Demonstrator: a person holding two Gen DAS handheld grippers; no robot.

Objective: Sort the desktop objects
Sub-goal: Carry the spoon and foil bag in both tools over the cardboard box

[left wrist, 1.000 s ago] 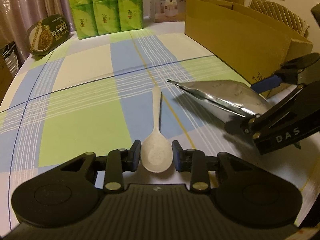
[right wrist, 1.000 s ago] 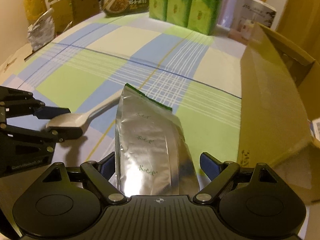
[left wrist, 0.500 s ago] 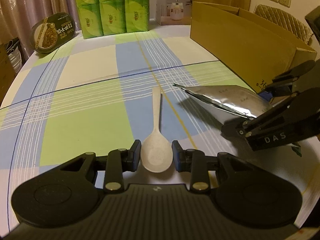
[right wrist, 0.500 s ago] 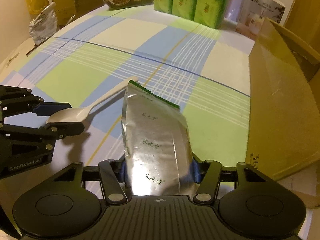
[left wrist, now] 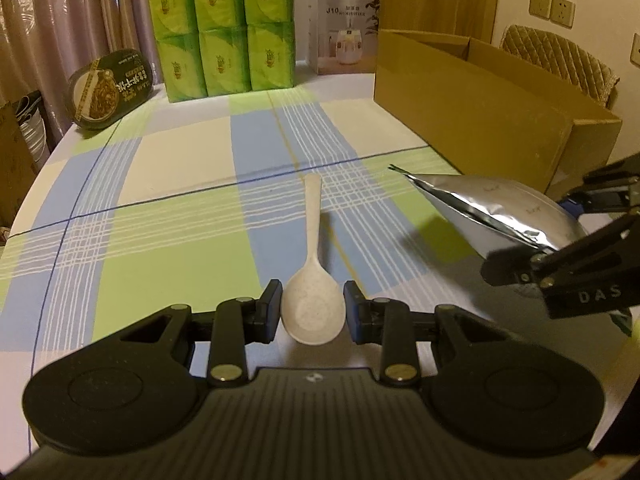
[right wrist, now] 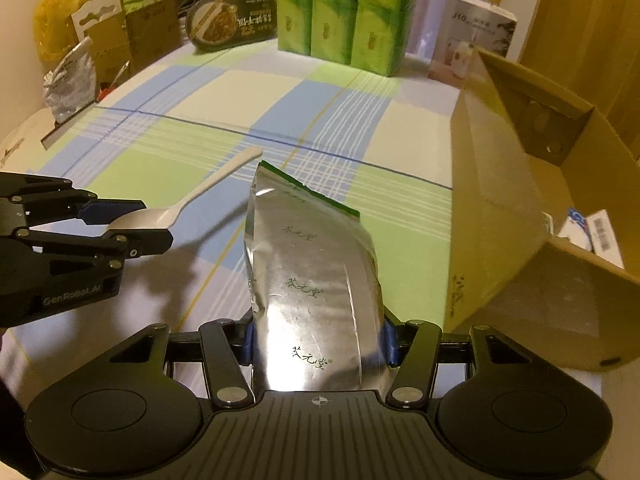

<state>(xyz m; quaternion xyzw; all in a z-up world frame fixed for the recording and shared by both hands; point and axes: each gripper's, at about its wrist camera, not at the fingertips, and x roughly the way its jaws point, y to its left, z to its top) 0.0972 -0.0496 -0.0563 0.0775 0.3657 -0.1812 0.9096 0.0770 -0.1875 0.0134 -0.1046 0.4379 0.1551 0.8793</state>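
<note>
left gripper (left wrist: 313, 314) clamped on rice spoon (left wrist: 313, 280) | right gripper (right wrist: 319, 342) gripping foil tea pouch (right wrist: 310, 280) | risk — slick foil sliding out, pinched only at bottom

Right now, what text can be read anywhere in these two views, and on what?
"DAS": side of the right tongs.
"GenRobot.AI": side of the left tongs.
"J10": white carton; smaller print blurred.
"茶元堂": silver foil pouch, repeated.
Noodle bowl lid, green packs, barcode label: unreadable.
</note>
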